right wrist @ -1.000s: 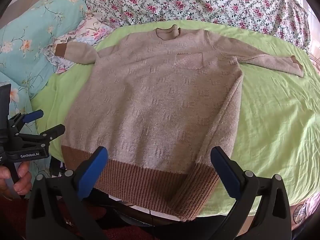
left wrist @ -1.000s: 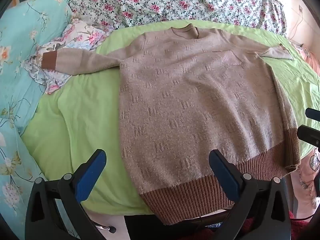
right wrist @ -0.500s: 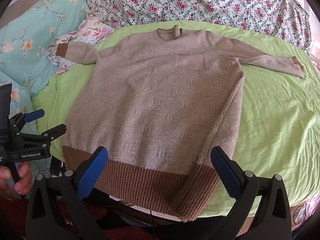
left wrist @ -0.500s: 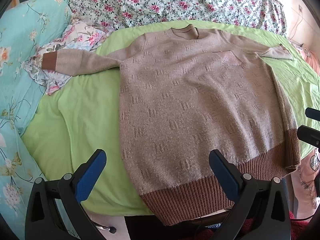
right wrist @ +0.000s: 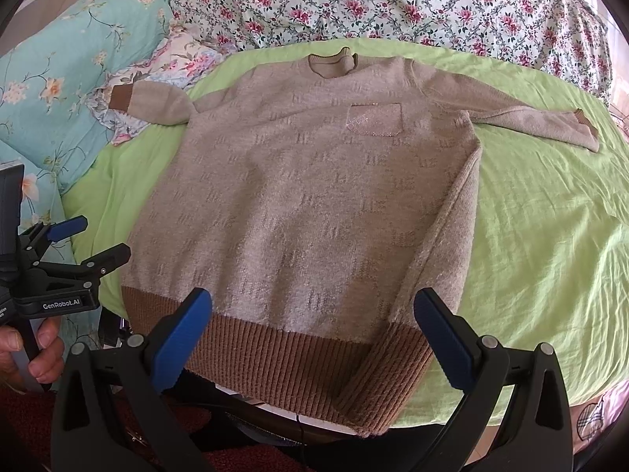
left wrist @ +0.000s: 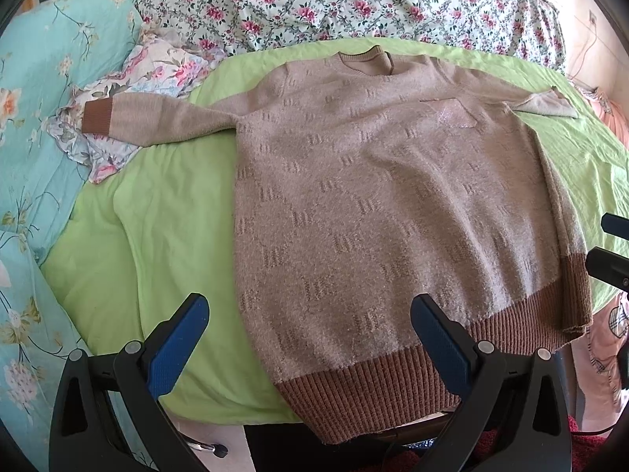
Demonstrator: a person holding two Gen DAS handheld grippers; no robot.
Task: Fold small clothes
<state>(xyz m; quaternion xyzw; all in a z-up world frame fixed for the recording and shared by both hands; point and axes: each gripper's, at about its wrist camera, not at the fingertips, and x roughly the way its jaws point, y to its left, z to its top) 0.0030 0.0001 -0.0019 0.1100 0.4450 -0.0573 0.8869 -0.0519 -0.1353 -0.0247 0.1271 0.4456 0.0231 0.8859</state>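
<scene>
The left hand-held gripper (left wrist: 308, 342) hangs wide open with nothing between its blue pads, poised just off the near edge of the sweater (left wrist: 393, 204), its right finger over the brown ribbed hem (left wrist: 373, 397) and its left finger over bare green sheet (left wrist: 157, 244). The right hand-held gripper (right wrist: 312, 336) is spread just as wide and grips nothing, both fingers framing that same hem from the near side. The sweater lies face up and flat on the green sheet, collar (right wrist: 332, 61) at the far end, sparkly chest pocket (right wrist: 373, 120) just below it. Its hem spills over the near edge of the bed, hanging a little past the sheet. From the right wrist view the sweater's right side edge is folded inward along a long crease, doubling the fabric from armpit to hem. One sleeve runs out to the left of the sweater, its brown cuff (left wrist: 97, 116) resting on a crumpled floral cloth (left wrist: 129, 90); the other sleeve (right wrist: 542, 120) stretches out right across open sheet. There is a wide bare stretch of sheet right of the sweater and a narrower one on its left, bounded by the turquoise floral quilt (left wrist: 43, 78). Beyond the collar rises a rose-print cover (right wrist: 393, 4). A hand (right wrist: 31, 348) grips the left tool's handle at the sweater's near left corner.
</scene>
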